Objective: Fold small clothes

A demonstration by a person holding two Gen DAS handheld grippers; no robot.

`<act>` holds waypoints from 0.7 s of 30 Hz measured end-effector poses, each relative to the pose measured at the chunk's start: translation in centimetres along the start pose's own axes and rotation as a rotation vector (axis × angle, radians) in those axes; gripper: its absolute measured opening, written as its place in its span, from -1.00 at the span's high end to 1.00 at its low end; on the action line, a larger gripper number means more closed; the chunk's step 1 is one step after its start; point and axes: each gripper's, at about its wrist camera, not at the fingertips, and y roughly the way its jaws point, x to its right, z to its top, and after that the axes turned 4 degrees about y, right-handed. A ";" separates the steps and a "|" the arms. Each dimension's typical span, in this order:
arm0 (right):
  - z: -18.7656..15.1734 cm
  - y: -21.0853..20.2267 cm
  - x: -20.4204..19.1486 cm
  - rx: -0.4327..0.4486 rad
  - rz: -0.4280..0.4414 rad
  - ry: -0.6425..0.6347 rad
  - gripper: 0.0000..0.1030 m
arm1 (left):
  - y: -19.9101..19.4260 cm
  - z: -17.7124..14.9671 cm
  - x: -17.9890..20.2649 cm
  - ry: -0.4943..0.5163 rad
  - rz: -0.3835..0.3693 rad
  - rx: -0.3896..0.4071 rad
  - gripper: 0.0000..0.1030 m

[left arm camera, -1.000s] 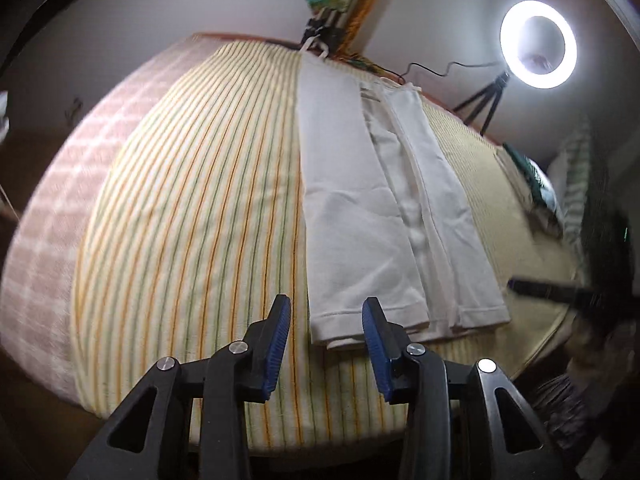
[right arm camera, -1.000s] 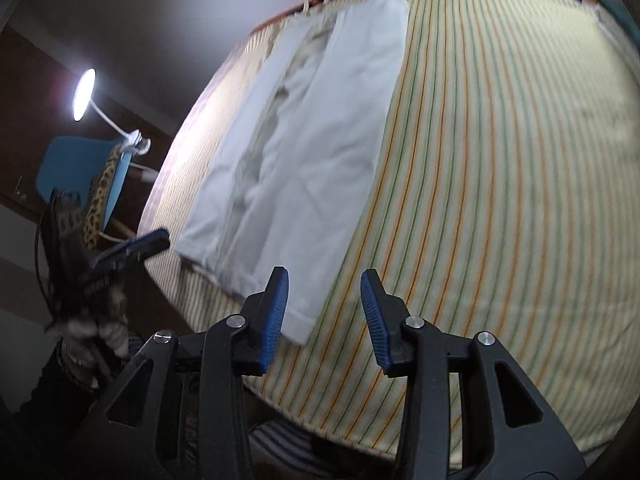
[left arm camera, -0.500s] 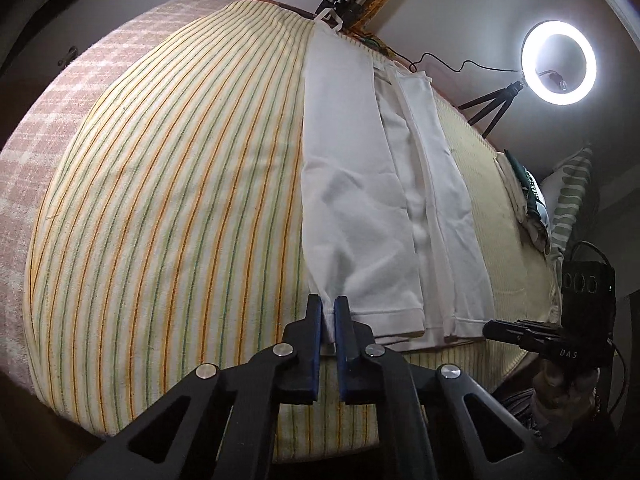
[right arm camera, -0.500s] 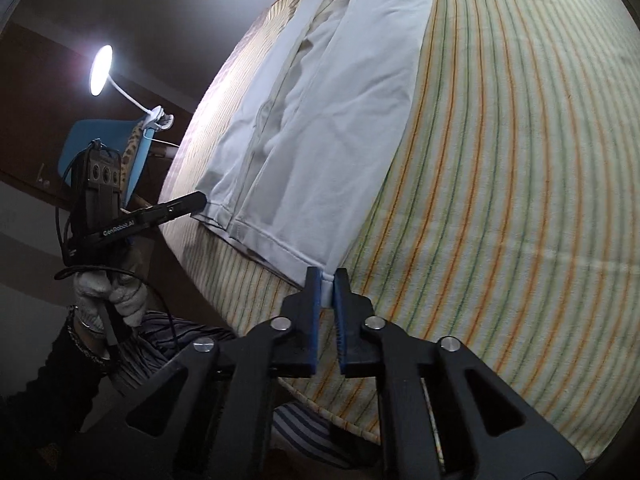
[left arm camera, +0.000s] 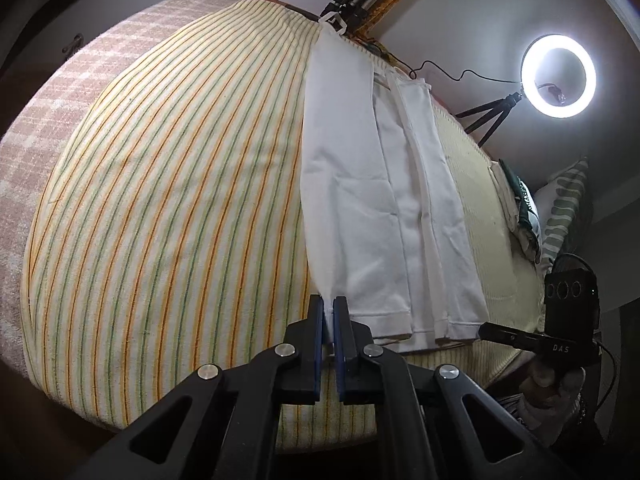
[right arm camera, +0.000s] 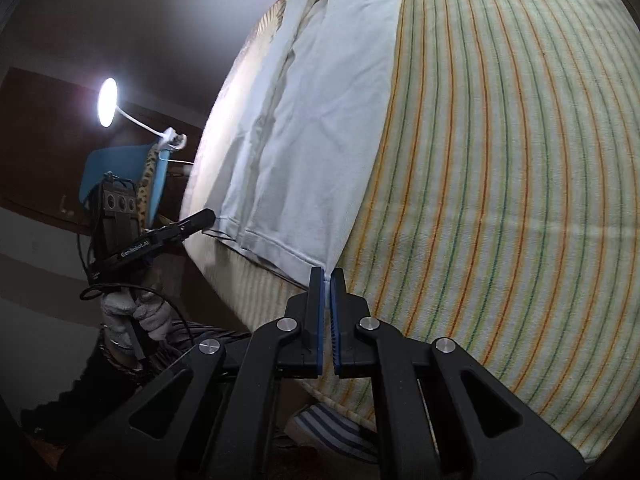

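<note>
A: You're clamping the left gripper (left arm camera: 328, 316) on the near hem corner of the white garment (left arm camera: 360, 200), blue pads (left arm camera: 318, 320) pinched together with a strip of cloth showing between them.

B: And your right gripper (right arm camera: 328, 284) is biting the other near corner of the garment (right arm camera: 320, 120), its jaws closed on the hem too.

A: From the left wrist, the garment is running from your fingertips up toward 12 o'clock, lying long and narrow on the striped bedspread (left arm camera: 180, 200), side panels folded inward over the middle.

B: From the right wrist it's stretching away toward 11 o'clock, with the bedspread (right arm camera: 500, 160) filling everything from 1 to 5 o'clock.

A: Your right gripper is showing at 4 o'clock in the left view, at the bed's edge, near the hem.

B: The left one is sitting at 9 o'clock in the right view, gloved hand (right arm camera: 136, 316) underneath it.

A: A ring light (left arm camera: 558, 76) is glowing at 2 o'clock on its tripod.

B: A lamp (right arm camera: 108, 102) is shining at 10 o'clock, above a blue chair (right arm camera: 120, 172).
</note>
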 end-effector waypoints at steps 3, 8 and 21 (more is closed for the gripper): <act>0.9 -1.5 0.3 0.032 0.061 0.025 0.93 | -0.6 1.1 0.6 -0.005 -0.019 0.023 0.97; 3.8 -3.3 -0.4 0.096 0.098 0.039 0.93 | -0.8 4.0 1.7 -0.001 -0.025 0.056 0.97; 11.5 -3.1 -1.2 0.183 0.008 0.020 0.93 | 2.6 12.1 1.7 -0.017 0.034 0.075 0.97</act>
